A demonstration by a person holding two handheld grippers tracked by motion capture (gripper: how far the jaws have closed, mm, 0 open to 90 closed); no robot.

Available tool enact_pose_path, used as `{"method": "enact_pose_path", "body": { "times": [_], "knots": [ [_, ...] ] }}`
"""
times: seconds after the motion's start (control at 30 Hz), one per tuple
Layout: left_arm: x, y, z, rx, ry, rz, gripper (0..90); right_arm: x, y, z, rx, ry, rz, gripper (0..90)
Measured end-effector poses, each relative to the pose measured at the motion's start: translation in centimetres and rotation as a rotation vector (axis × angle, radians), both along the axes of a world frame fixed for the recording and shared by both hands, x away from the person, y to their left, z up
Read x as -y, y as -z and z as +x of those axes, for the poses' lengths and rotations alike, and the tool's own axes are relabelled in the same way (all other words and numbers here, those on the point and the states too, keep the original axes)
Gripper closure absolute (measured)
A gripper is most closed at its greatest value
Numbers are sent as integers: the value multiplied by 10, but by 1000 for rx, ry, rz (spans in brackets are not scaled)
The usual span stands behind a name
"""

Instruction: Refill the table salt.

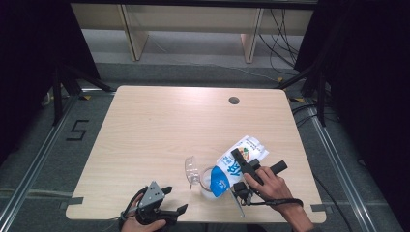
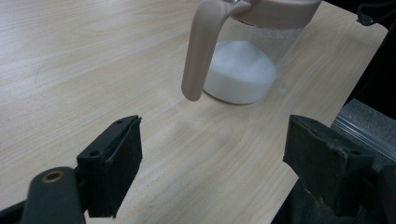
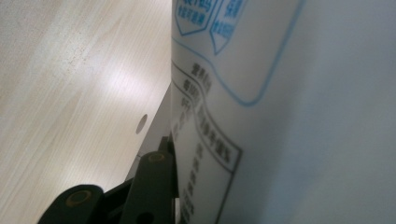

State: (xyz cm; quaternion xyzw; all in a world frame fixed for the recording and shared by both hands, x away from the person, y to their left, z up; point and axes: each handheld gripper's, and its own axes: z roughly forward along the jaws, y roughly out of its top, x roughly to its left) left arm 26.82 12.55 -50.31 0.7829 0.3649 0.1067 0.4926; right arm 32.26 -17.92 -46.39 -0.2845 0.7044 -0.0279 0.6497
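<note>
My right fingers (image 1: 243, 162) are clamped on the white-and-blue bag (image 1: 232, 166) — I hold it tilted, its blue lower end down over the mouth of the clear jar (image 1: 209, 182). In the right gripper view the bag's printed side (image 3: 280, 93) lies flat against one finger (image 3: 156, 182); the other finger is hidden behind the bag.

My left fingers (image 1: 175, 199) are wide apart w/ nothing between them, low near the front edge of the surface (image 1: 159, 121). The jar stands just ahead of them, apart from both pads. In the left gripper view its beige handle (image 2: 201, 51) hangs down towards the gap between the fingers, and a heap of white powder (image 2: 240, 70) sits in the bottom of the jar. The jar's clear lid (image 1: 192, 170) stands open on the side away from the bag.

Bag and jar are approx. between my two hands, closer to the right one.
</note>
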Motion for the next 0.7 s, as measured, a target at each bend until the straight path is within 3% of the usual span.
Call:
{"method": "enact_pose_path", "body": {
  "times": [0.7],
  "knots": [
    [0, 0, 0, 1, -1, -2, 187, 0, 0, 0, 7, 3, 17, 675]
  ]
}}
